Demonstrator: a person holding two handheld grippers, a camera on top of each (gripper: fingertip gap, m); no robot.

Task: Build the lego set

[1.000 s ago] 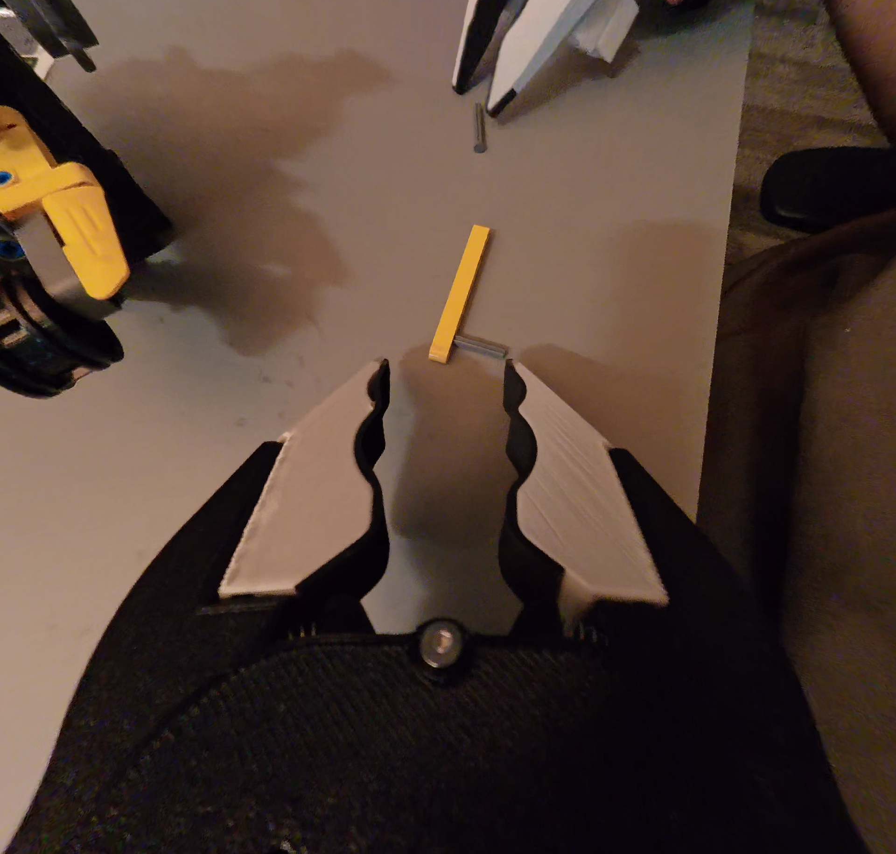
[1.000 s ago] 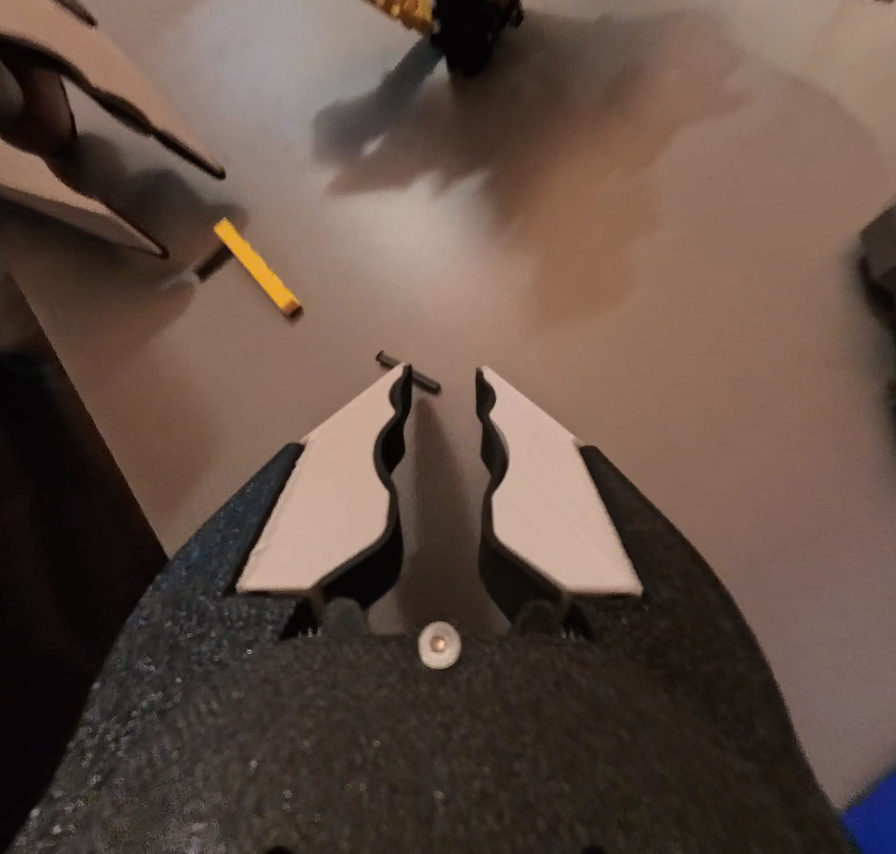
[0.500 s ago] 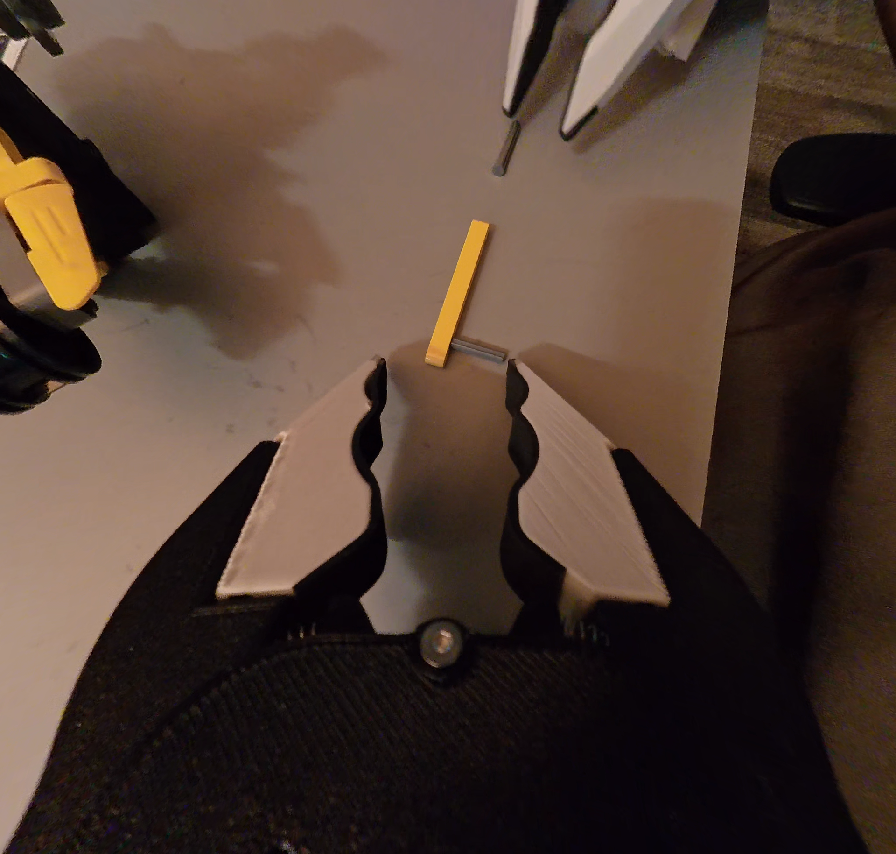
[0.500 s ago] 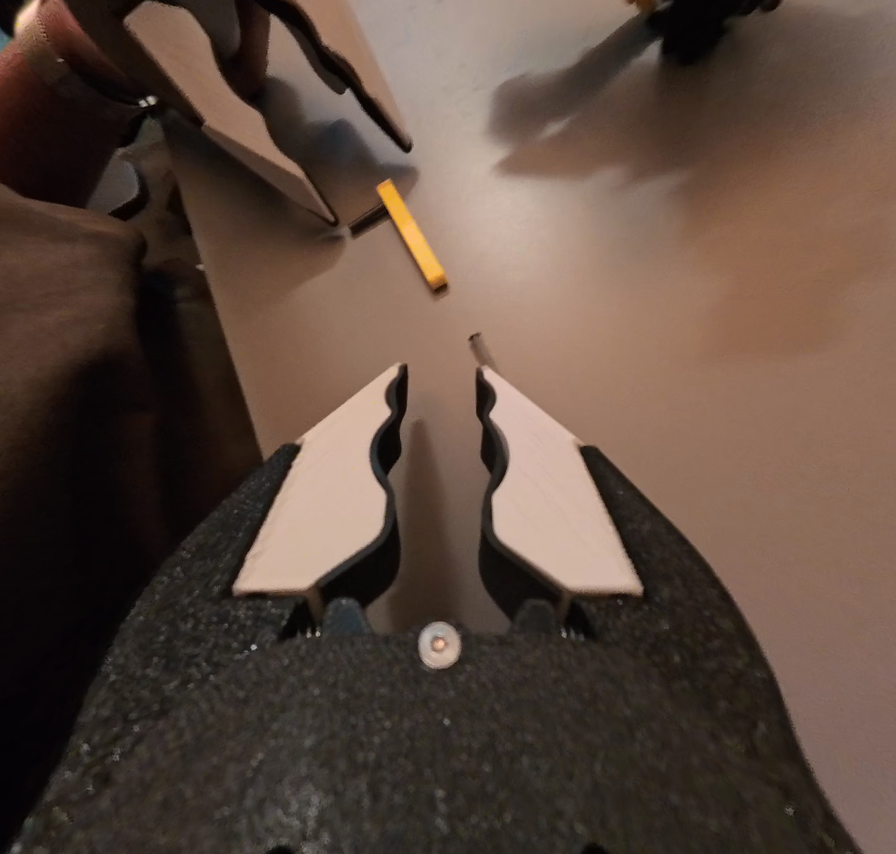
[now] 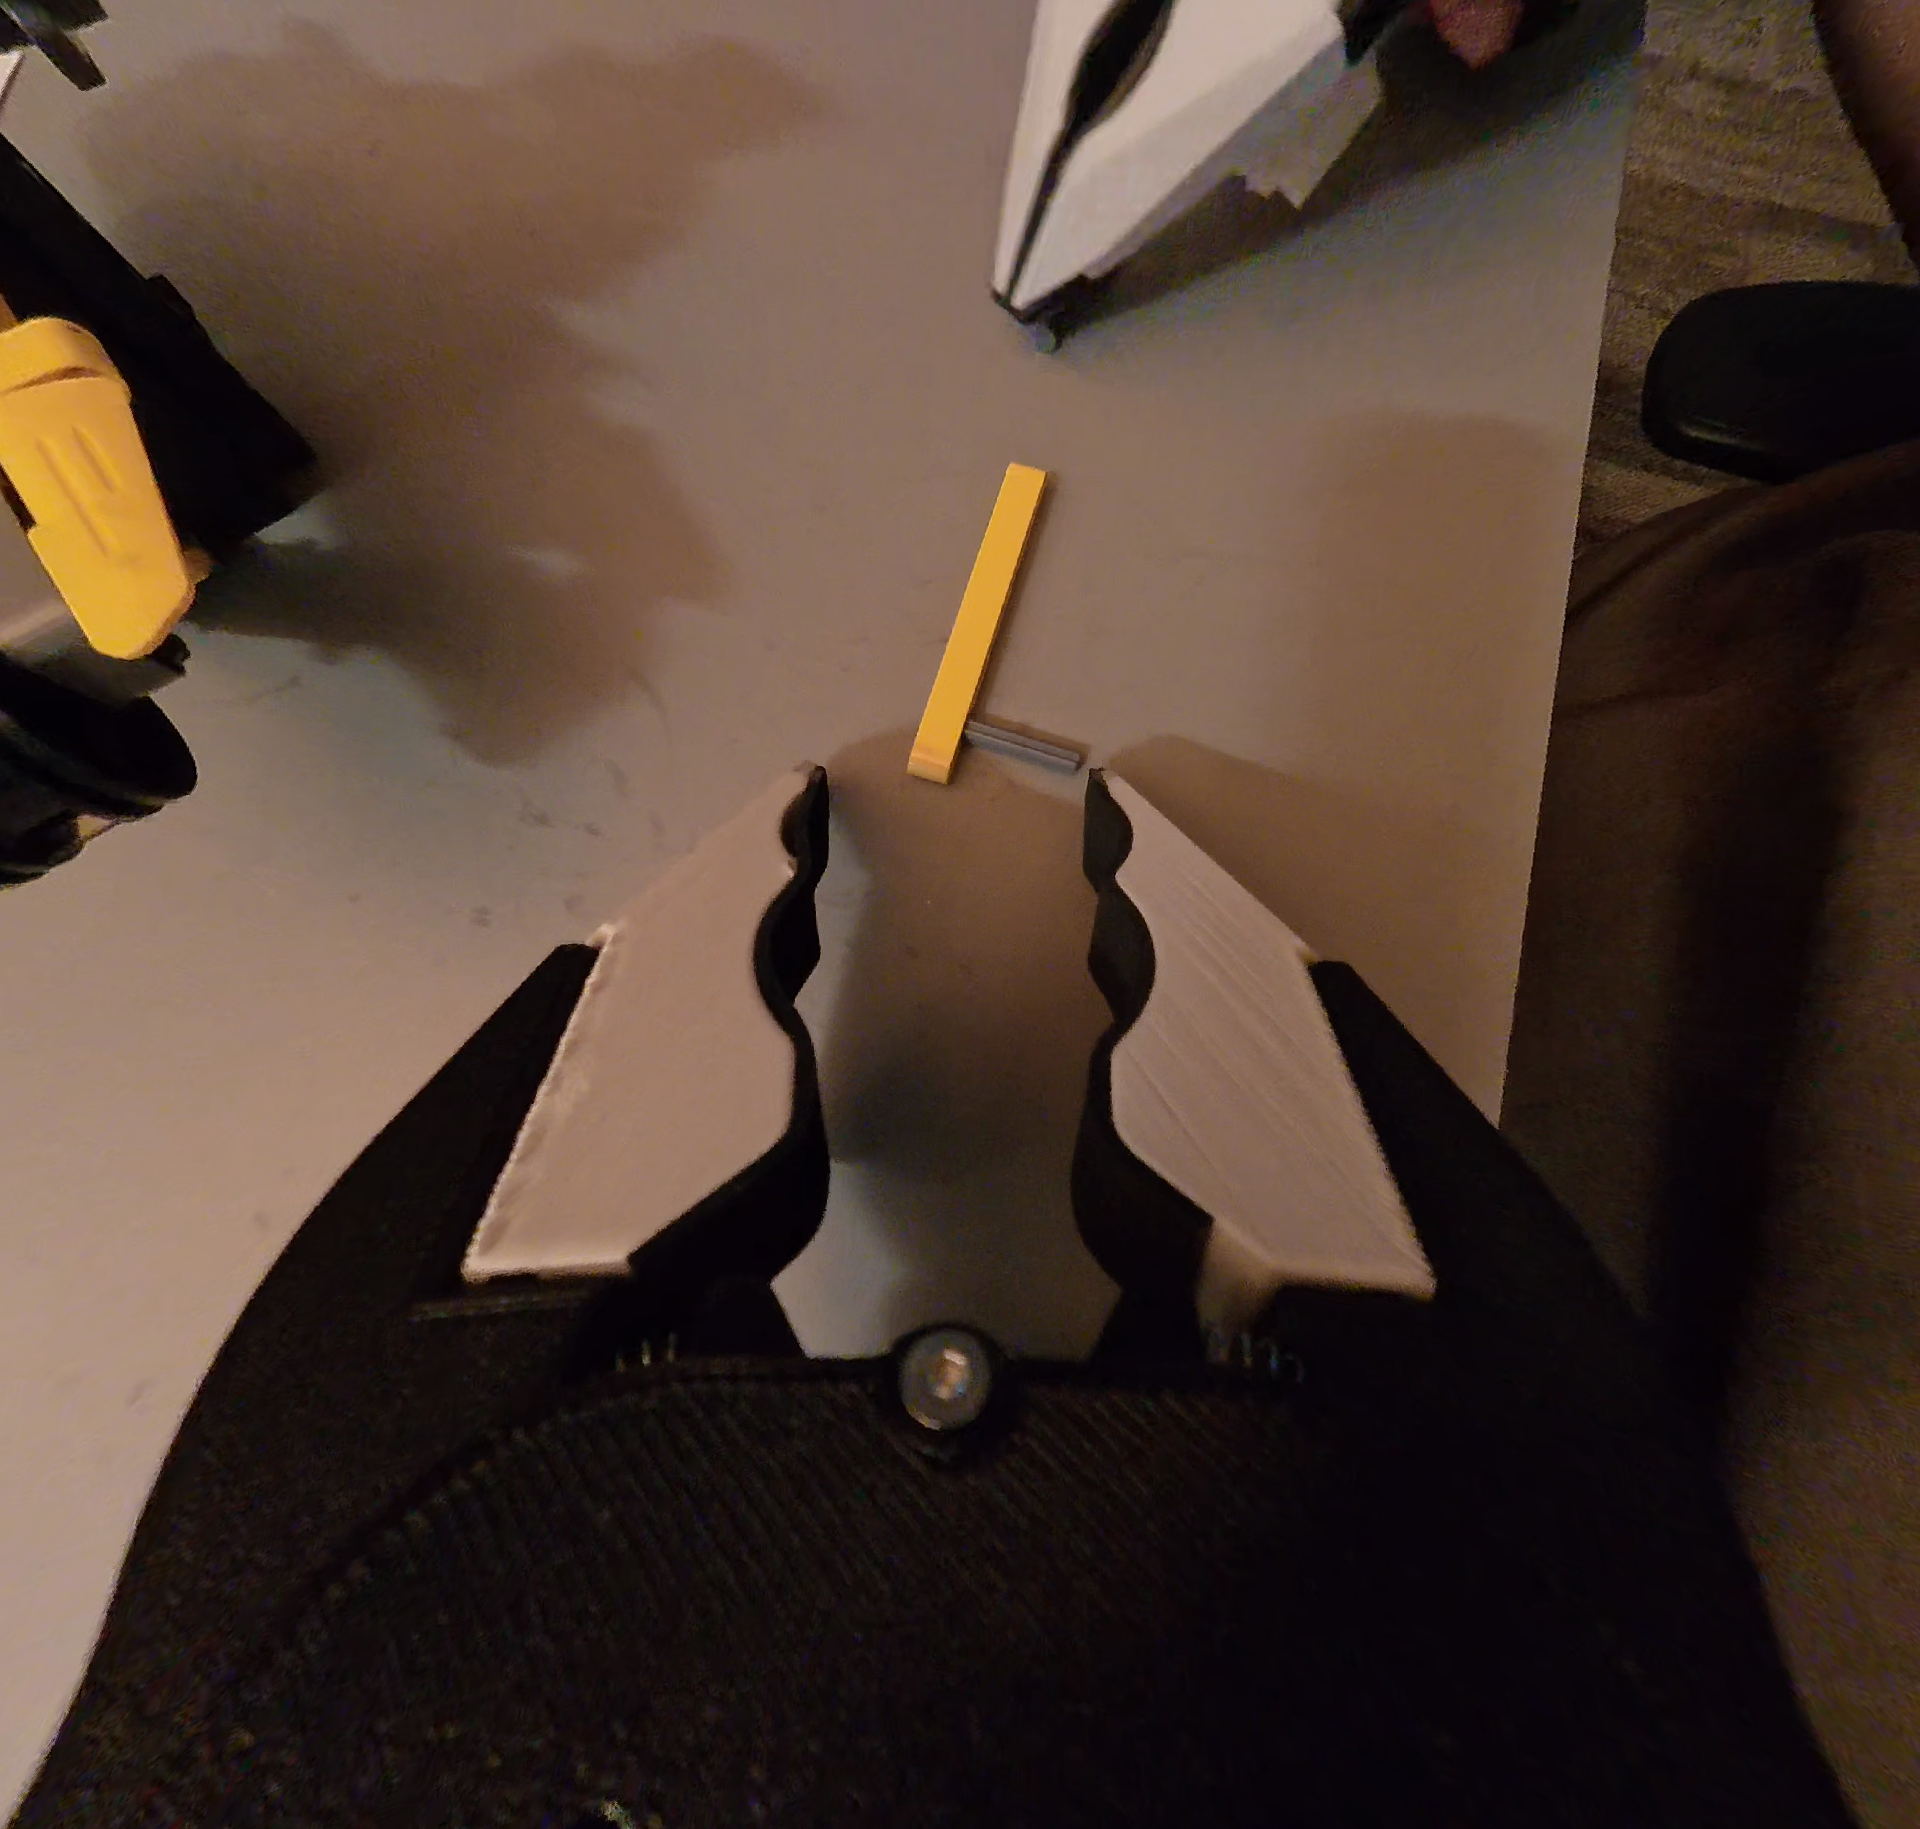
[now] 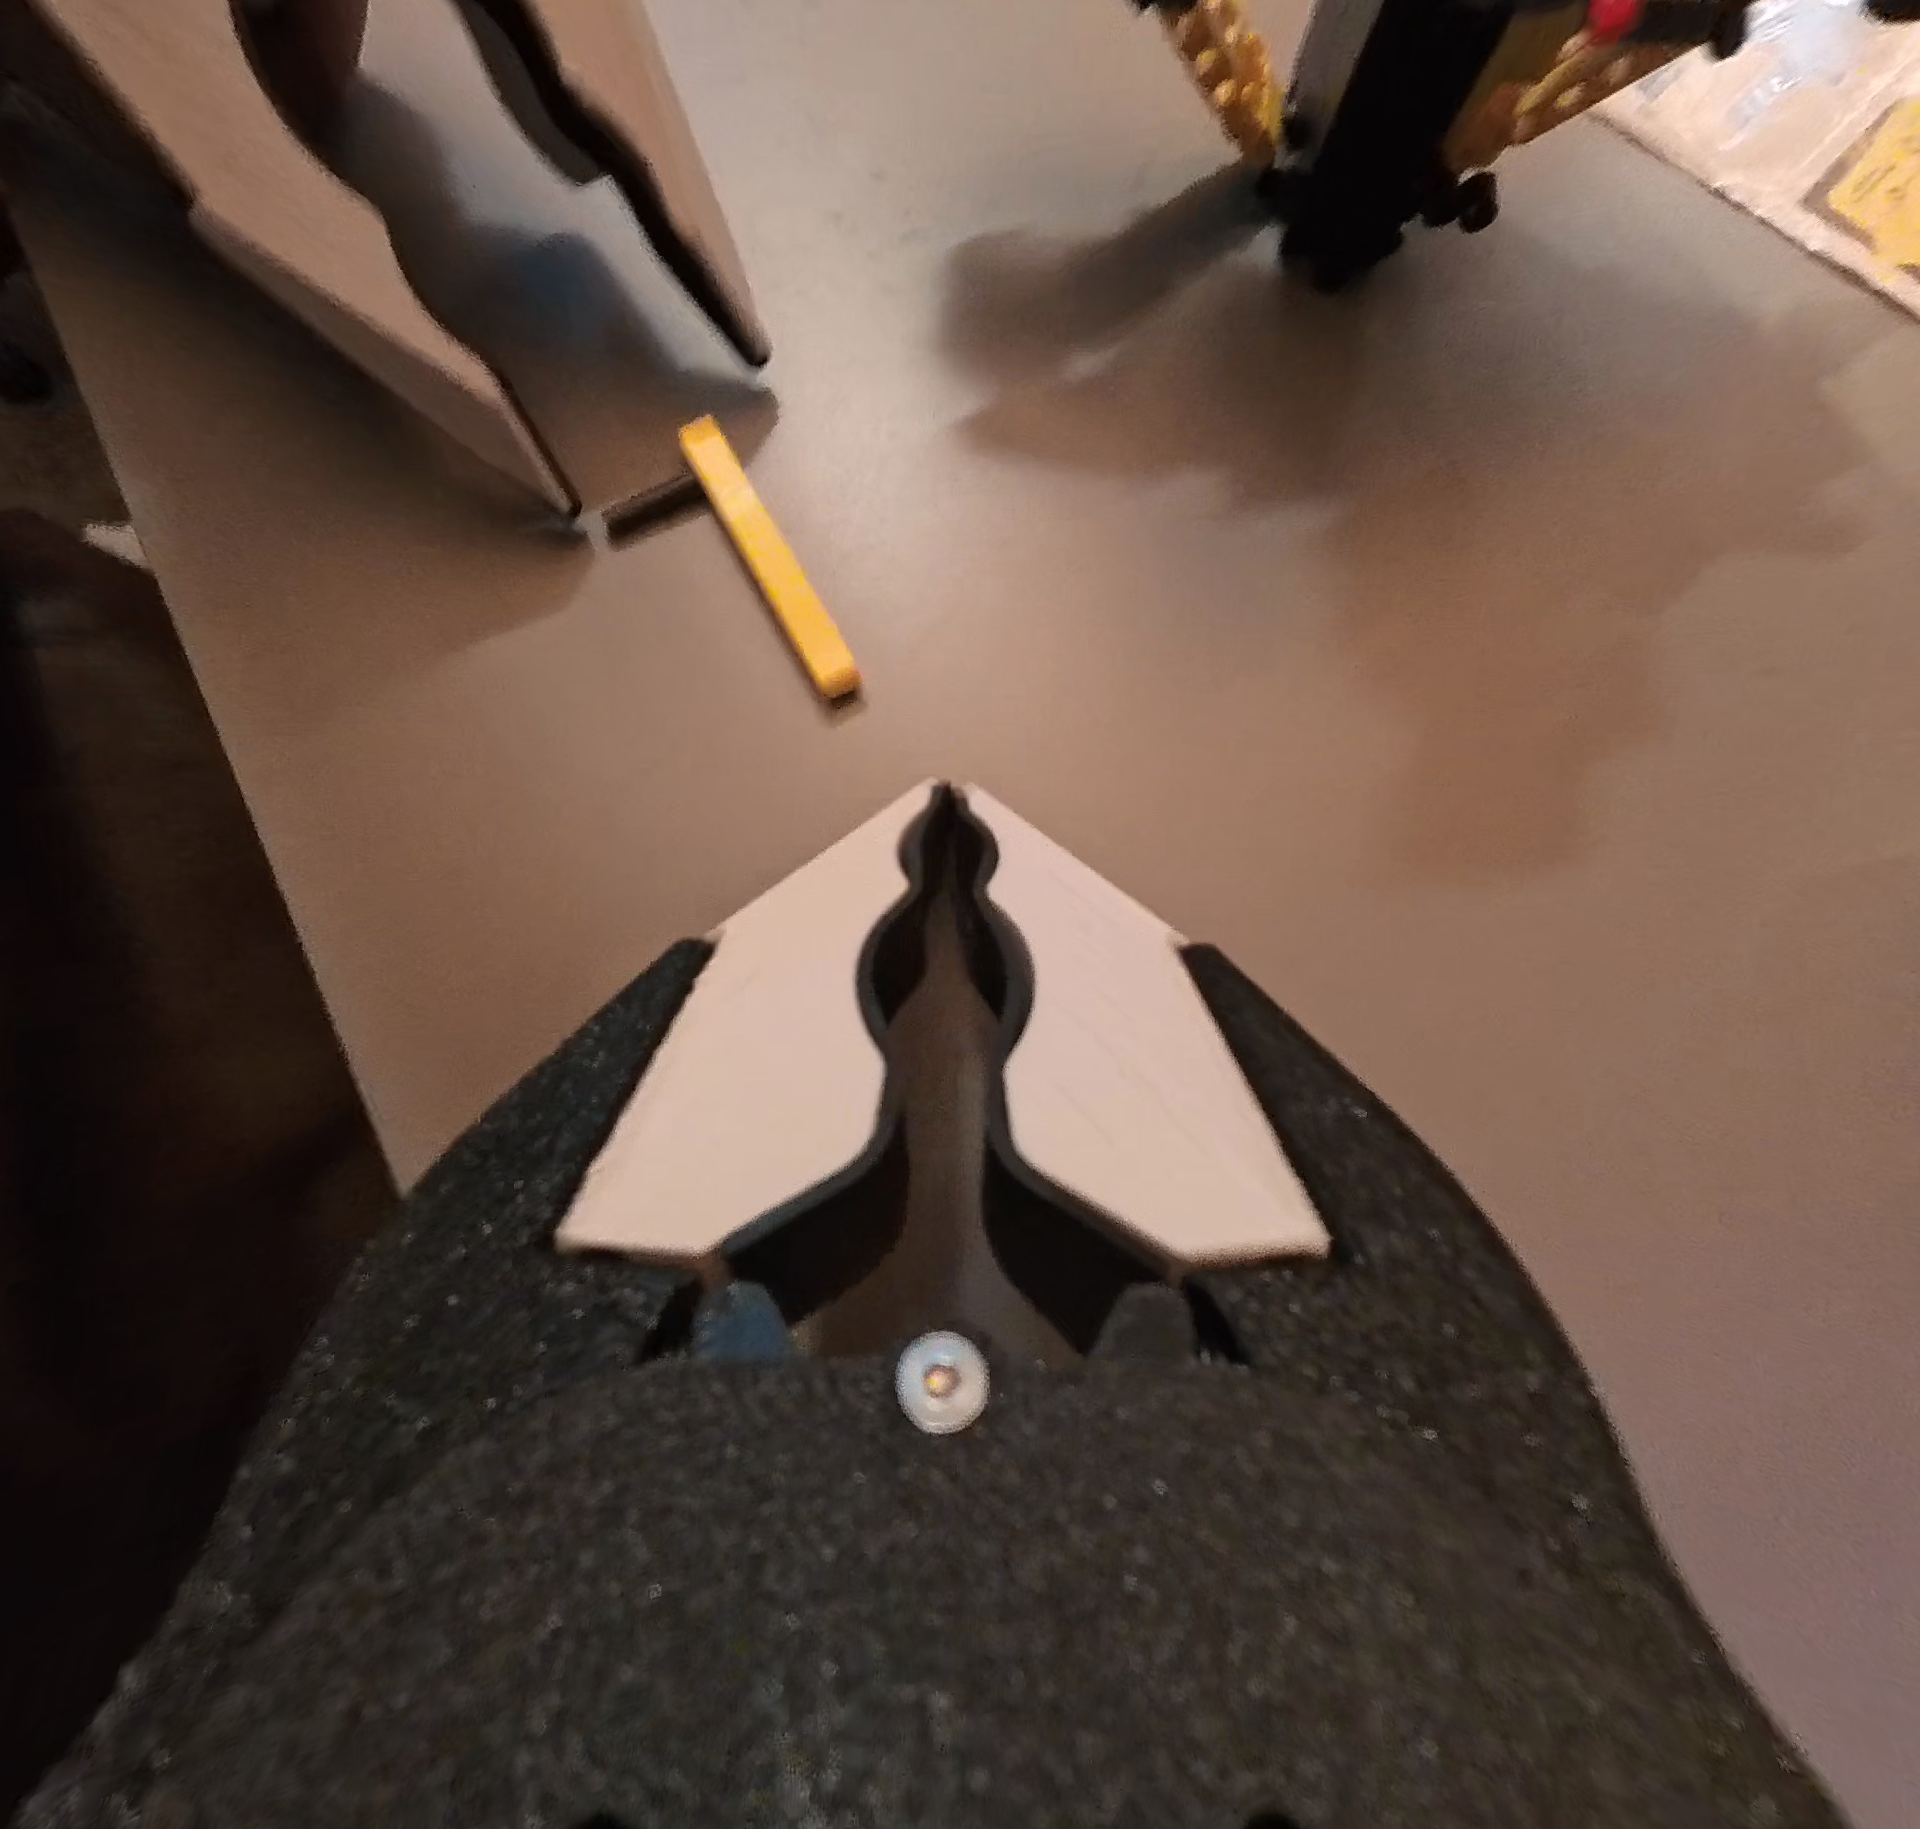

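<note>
Right gripper (image 6: 943,792) pinched together over a small grey pin (image 5: 1047,337), whose end pokes out below the tips in the left wrist view (hold looks made). Left gripper (image 5: 954,787) spread wide, holding nothing, just short of the yellow bar (image 5: 980,622).

Bar lies flat on the grey table (image 5: 623,377), long axis running away from the left gripper. A second grey pin (image 5: 1023,746) touches the bar's near end, crosswise.
</note>
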